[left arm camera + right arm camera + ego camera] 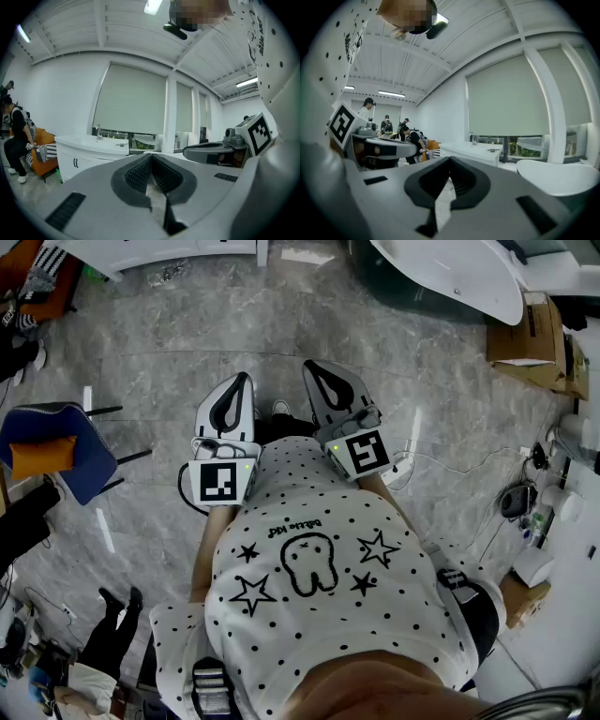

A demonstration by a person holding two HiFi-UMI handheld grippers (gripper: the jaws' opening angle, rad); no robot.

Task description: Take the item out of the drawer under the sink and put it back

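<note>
I hold both grippers level in front of my chest, above a grey marble floor. My left gripper is shut with nothing in it; in the left gripper view its ribbed pads meet at the tip. My right gripper is also shut and empty, its tips touching. A white sink cabinet with a faucet on top stands some way ahead by the window, and it shows too in the right gripper view. No drawer stands open, and no item is in sight.
A blue chair with an orange cushion stands at the left. A large white tub and cardboard boxes are at the upper right, cables lie on the floor at the right. Several people stand in the background.
</note>
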